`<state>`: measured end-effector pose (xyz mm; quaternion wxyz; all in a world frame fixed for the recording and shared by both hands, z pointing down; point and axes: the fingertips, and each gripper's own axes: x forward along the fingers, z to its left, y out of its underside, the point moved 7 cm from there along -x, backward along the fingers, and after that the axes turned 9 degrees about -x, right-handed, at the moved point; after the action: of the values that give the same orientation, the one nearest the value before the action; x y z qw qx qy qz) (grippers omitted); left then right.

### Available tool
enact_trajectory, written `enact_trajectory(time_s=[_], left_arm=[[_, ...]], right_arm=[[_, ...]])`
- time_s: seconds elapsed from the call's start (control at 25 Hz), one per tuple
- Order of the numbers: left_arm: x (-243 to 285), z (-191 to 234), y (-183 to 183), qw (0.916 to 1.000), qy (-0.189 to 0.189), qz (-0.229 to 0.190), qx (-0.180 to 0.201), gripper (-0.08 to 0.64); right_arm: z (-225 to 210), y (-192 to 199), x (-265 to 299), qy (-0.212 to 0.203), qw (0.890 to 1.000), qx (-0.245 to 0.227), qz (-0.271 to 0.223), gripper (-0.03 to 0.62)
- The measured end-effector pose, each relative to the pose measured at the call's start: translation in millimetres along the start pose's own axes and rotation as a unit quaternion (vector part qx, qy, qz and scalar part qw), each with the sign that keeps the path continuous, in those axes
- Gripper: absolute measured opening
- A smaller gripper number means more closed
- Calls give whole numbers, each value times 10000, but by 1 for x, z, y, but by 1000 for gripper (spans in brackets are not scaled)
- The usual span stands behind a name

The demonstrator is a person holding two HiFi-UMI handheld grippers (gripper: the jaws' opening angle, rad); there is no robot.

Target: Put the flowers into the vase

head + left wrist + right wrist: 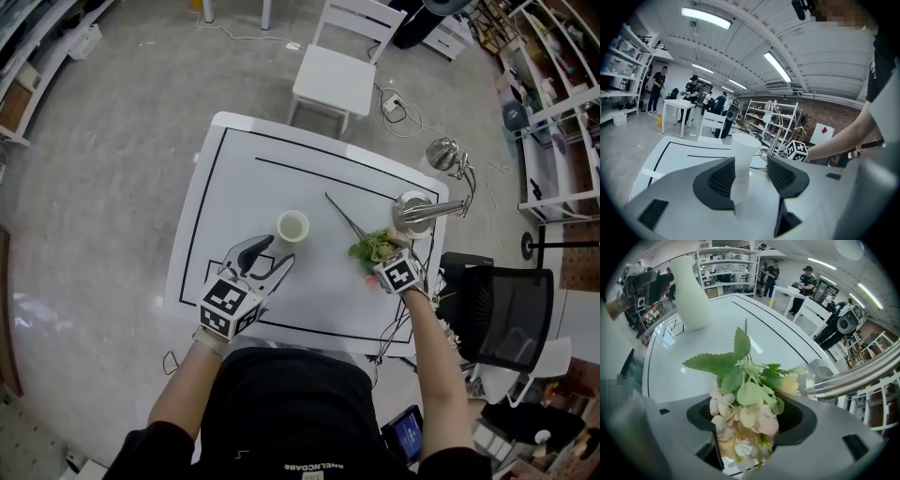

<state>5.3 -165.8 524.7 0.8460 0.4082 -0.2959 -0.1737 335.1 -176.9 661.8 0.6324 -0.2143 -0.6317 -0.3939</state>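
Note:
A white vase [292, 226] stands upright near the middle of the white table [234, 178]. My left gripper [267, 260] is open just in front of it, and in the left gripper view the vase [740, 159] rises between the two jaws of that gripper [751, 176], with gaps on both sides. A bunch of artificial flowers [372, 248] lies on the table at the right, its stem [339, 212] pointing to the far left. My right gripper [384, 258] is open, and its jaws [750, 413] stand either side of the pink flower heads [740, 418]. The vase [691, 291] shows beyond them.
A metal desk lamp [417, 211] stands just behind the flowers, and its arm [853, 376] crosses the right gripper view. A white chair [337, 75] is at the table's far side. A black chair [502, 314] and cables are off the right edge.

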Motion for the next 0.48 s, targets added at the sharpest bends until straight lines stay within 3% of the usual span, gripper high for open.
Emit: enact_trajectory(time_s=[0.16,0.48], left_arm=[[-1,1,2,10000,-4,14,-21,198],[-2,2,6,10000,53,39,-55,198]], right_arm=[[-1,-5,1,108,9997,-173,164,318],[1,-4,-3,146,9992,-272,269,201]])
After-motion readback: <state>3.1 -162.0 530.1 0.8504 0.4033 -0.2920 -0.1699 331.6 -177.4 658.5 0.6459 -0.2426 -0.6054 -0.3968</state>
